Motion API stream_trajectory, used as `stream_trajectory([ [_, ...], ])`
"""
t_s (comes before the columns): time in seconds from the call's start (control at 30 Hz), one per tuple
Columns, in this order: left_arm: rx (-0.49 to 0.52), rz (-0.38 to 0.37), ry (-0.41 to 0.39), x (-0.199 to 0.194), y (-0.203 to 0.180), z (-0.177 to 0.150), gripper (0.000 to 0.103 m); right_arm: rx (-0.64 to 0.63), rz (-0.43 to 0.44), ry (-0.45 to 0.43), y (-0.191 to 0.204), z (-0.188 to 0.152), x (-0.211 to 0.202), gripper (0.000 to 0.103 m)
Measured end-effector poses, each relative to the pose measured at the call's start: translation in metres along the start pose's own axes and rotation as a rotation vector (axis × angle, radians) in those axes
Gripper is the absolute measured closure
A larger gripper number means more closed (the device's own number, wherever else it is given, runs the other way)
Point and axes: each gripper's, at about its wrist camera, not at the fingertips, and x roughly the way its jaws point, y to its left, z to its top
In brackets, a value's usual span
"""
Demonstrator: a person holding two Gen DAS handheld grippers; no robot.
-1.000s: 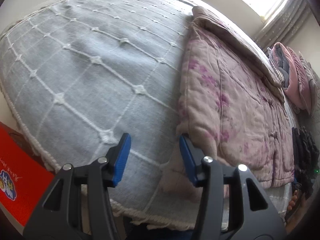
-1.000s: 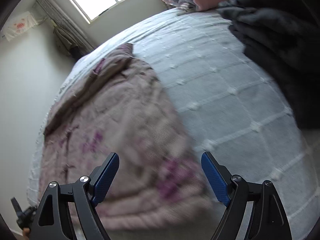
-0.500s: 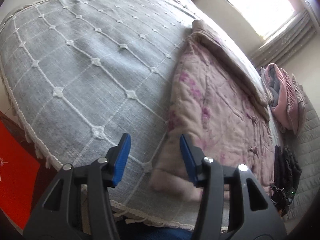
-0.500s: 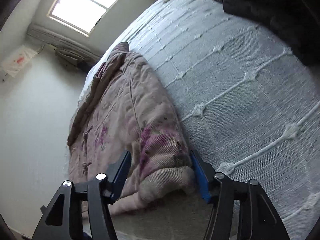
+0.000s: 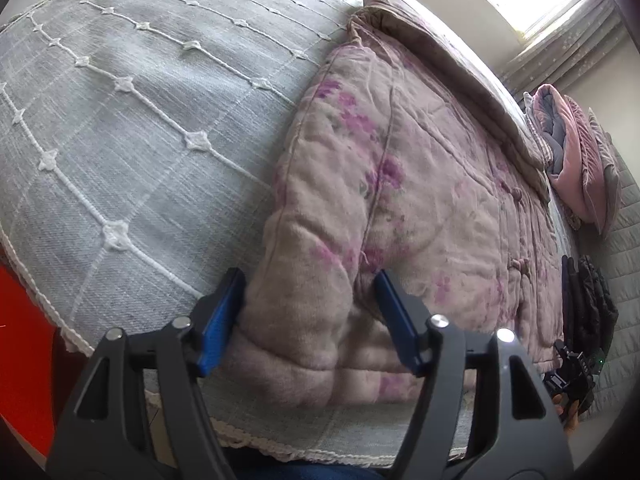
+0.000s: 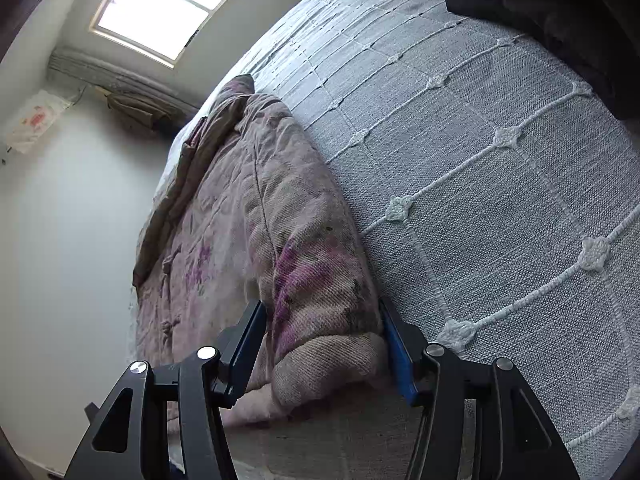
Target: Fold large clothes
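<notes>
A padded pink jacket with purple flowers lies spread along the bed. In the left wrist view my left gripper straddles the jacket's near left sleeve end, its blue pads on either side of the thick fabric. In the right wrist view the jacket runs away from me, and my right gripper straddles the other near sleeve end the same way. Both pairs of jaws stand wide around the bulky cloth; whether they press it is unclear.
A grey bedspread with a white knotted diamond pattern covers the bed. Folded pink and grey bedding lies at the far end. A dark garment lies to the right. A red box stands beside the bed.
Both grippers moved forward onto the jacket's near corners. The right gripper's jaws narrowed from wide open to around the sleeve end; the left now has the sleeve end between its pads.
</notes>
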Motion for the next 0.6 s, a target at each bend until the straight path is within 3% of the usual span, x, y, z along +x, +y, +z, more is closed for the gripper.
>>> stream_trajectory([
  [0.3, 0.091, 0.067, 0.04, 0.013, -0.022, 0.002, 0.014, -0.021, -0.046, 0.002, 0.007, -0.001, 0.003, 0.046],
  [0.4, 0.085, 0.065, 0.035, 0.013, -0.022, 0.002, 0.014, -0.025, -0.054, 0.001, 0.007, -0.001, 0.003, 0.047],
  [0.6, 0.04, 0.058, 0.004, 0.007, -0.014, 0.0, 0.023, -0.03, -0.065, 0.012, 0.007, -0.002, 0.005, 0.063],
])
